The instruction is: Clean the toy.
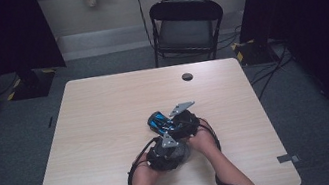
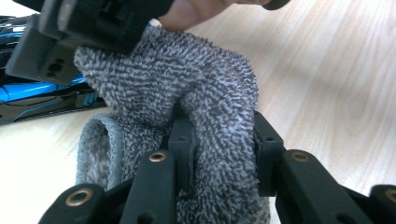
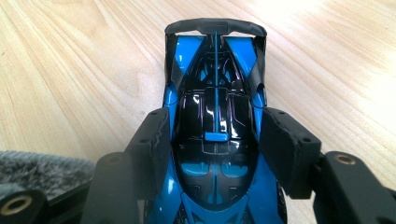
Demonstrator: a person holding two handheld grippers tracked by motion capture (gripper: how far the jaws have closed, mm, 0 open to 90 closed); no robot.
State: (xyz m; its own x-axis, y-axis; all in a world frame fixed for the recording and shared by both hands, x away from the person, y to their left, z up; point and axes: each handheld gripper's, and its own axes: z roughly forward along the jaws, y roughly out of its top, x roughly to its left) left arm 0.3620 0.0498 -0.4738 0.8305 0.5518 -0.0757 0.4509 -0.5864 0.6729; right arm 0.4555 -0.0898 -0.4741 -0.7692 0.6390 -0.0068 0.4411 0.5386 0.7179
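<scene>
Toy race car (image 3: 215, 135), blue and black with a glossy canopy, sits between the jaws of the right tool (image 3: 215, 149), which close against its two sides; its rear wing points away from the tool, out over the bare wood. Just to that tool's near left lies a corner of fuzzy grey cloth. The left tool (image 2: 219, 149) is clamped on that same grey speckled sock (image 2: 205, 93), a thick fold of it pinched between the jaws, with the cuff opening hanging to the left. Beyond the sock, the right tool's black body and a fingertip press close, touching the fabric. From above, both tools (image 1: 165, 154) (image 1: 183, 122) meet near the front middle of the pale desk (image 1: 105, 112), a black folding chair (image 1: 187, 25) standing beyond its far edge.
</scene>
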